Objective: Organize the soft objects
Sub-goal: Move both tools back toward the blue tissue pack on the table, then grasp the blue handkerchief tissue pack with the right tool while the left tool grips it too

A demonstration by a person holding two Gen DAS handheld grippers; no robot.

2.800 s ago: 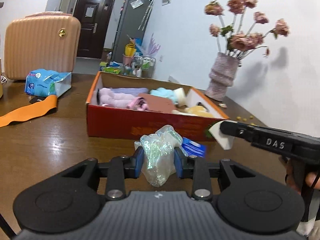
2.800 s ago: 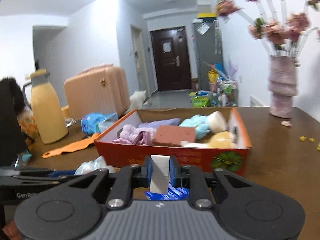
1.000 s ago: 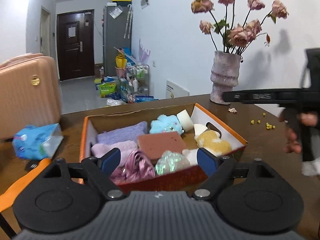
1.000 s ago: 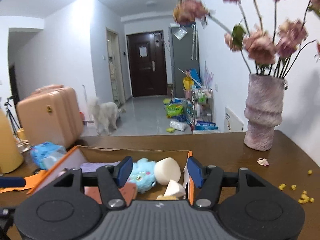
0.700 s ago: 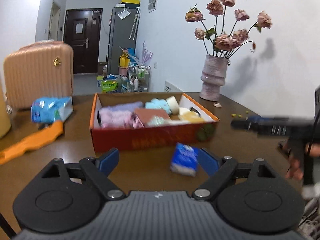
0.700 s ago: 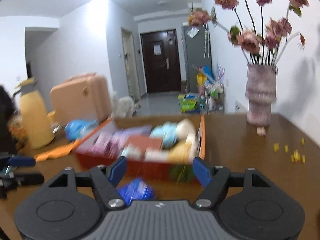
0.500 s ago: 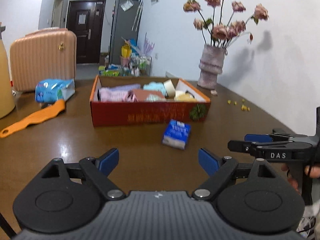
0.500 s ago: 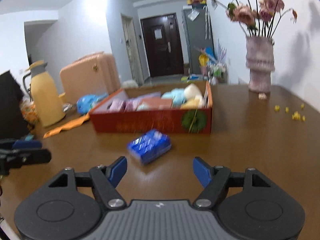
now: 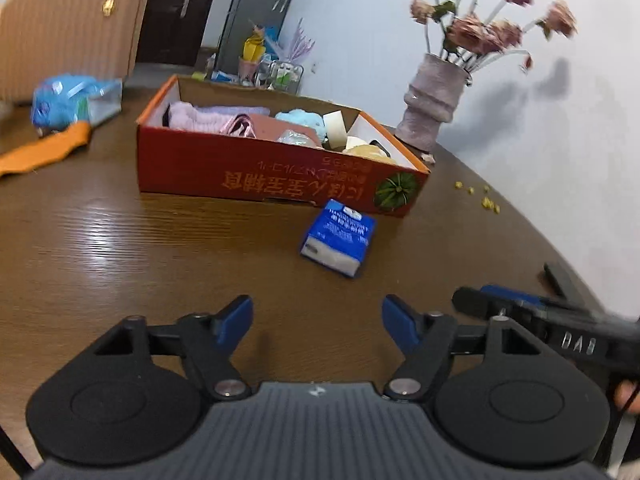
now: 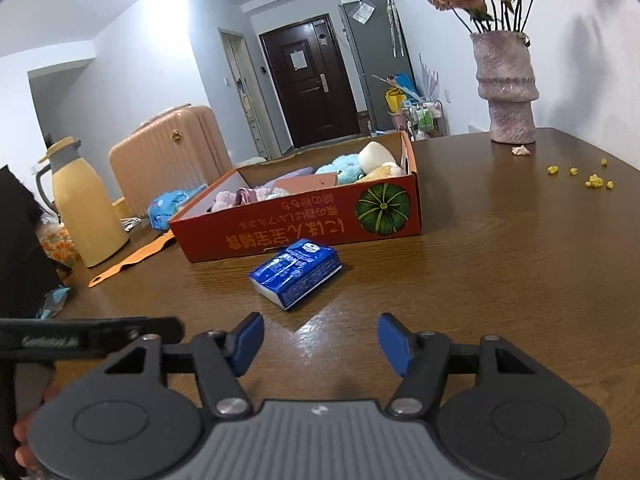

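Left wrist view: left gripper [image 9: 316, 318] low over the wooden table [image 9: 120, 248], blue pads spread apart w/ nothing between them, jaws have just been closing a bit. Blue tissue pack [image 9: 338, 237] lies flat on the table at 12 o'clock from the pads, apart from them, just in front of the red cardboard box [image 9: 256, 178]. Box holds soft stuff: pink towel [image 9: 200, 118], light-blue plush [image 9: 300, 118], iridescent bag [image 9: 294, 138], yellow plush [image 9: 366, 152]. Pink vase w/ dried roses [image 9: 434, 104] at 1 o'clock behind the box. Orange strip [image 9: 40, 152] and blue wipes pack [image 9: 72, 98] at 10 o'clock. Right gripper [image 9: 480, 300] at 3 o'clock, side-on.

Right wrist view: right gripper [image 10: 320, 338] also low over the table, pads apart, empty, jaws have just been closing slightly. Tissue pack [image 10: 296, 272] at 12 o'clock, near but not touching, angled, just beside the box's [image 10: 300, 228] front wall. Vase [image 10: 506, 92] at 2 o'clock, yellow crumbs [image 10: 592, 178] near it. Yellow thermos jug [image 10: 82, 208] and peach suitcase [image 10: 168, 156] at 10 o'clock. Left gripper's arm [image 10: 88, 334] at 9 o'clock.
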